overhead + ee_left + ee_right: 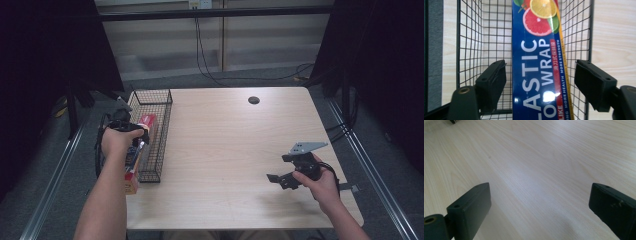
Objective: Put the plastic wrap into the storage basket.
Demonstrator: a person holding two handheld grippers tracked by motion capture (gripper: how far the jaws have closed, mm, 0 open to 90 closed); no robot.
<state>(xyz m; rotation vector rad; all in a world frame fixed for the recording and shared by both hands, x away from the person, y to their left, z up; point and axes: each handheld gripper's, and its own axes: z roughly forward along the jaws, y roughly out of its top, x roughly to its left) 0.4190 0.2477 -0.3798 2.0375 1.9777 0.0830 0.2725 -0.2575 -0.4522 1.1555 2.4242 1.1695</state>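
High view first: pale wood-grain rectangular table (230, 150), smooth, with a small dark round grommet (253, 100) near the far edge. At the table's left edge, a long narrow black wire-mesh basket (161, 102), open-topped, square grid walls. Inside it, slanted lengthwise, a long blue cardboard box of plastic wrap (536, 70), glossy, printed with white lettering and sliced citrus fruit; near end apparently poking past the basket's near rim toward the table edge, though hard to tell there behind the hand.

Left gripper (131, 131) held over the basket, directly above the box. From the left gripper view, black matte jaws spread wide, one each side of the box, neither touching it, box centred in the gap.

Right gripper (280, 179) low over the table's near right part, well apart from the basket, grey three-cornered plate on top. From the right gripper view, jaws wide apart over bare wood, gripping nothing.
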